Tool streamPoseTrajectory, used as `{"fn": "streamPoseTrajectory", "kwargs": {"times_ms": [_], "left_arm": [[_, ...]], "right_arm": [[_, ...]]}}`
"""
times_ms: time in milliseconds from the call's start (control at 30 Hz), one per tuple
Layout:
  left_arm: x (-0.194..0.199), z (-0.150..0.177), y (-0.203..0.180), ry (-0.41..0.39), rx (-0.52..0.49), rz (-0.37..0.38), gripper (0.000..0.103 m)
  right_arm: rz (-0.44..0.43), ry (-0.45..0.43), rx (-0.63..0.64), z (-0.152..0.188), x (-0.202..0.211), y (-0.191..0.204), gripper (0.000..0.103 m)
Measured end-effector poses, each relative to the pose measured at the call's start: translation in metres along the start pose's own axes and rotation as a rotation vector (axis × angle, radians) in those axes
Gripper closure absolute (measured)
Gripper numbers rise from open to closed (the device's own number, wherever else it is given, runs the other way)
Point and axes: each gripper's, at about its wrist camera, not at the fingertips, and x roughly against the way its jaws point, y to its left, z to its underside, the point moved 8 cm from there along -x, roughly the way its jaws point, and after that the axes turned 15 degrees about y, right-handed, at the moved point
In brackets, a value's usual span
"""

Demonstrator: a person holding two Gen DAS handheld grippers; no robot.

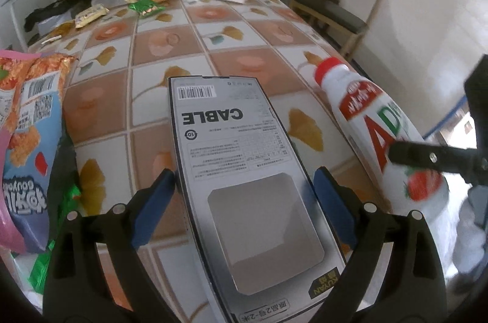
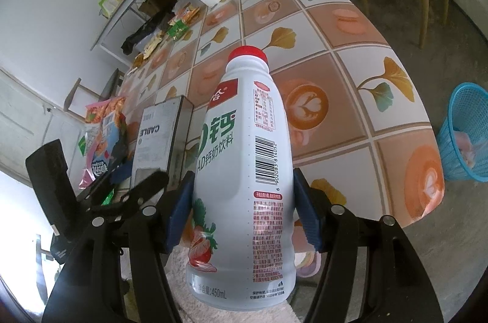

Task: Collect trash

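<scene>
While the right gripper (image 2: 241,213) squeezes its fingers on the milk bottle (image 2: 244,170) above the surface (image 2: 350,72), probably to bin it, the left gripper (image 1: 244,194) has wide fingers around the cable box (image 1: 241,170), not pinching yet.

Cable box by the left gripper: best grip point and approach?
Pinch the cable box across its narrow width, pads on the two long side edges near the cutout-window end, coming in lengthwise from that end. It is flat and long, and the open left gripper already straddles it there.
</scene>
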Motion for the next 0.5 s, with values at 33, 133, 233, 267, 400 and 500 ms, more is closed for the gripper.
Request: {"fn": "streamPoseTrajectory", "kwargs": {"times_ms": [33,133,233,267,400,500], "left_arm": [[0.002,0.002,0.000,0.009,0.012,0.012,0.015],[0.004,0.002,0.003,0.005,0.056,0.022,0.015],[0.005,-0.005,0.003,0.003,0.077,0.006,0.015],[0.003,-0.006,0.003,0.006,0.076,-0.008,0.015],[-0.005,-0.007,0.005,0.025,0.087,-0.038,0.014],[-0.010,-0.007,0.007,0.034,0.105,-0.032,0.014]], "right_arm": [[0.000,0.001,0.001,0.000,0.000,0.000,0.042],[0.005,0.010,0.001,-0.002,-0.001,0.001,0.042],[0.013,0.020,0.005,-0.002,-0.002,0.002,0.041],[0.016,0.026,0.005,-0.002,-0.003,0.002,0.041],[0.036,0.046,0.003,-0.003,-0.005,0.002,0.038],[0.052,0.053,0.003,-0.006,-0.004,0.001,0.033]]}}
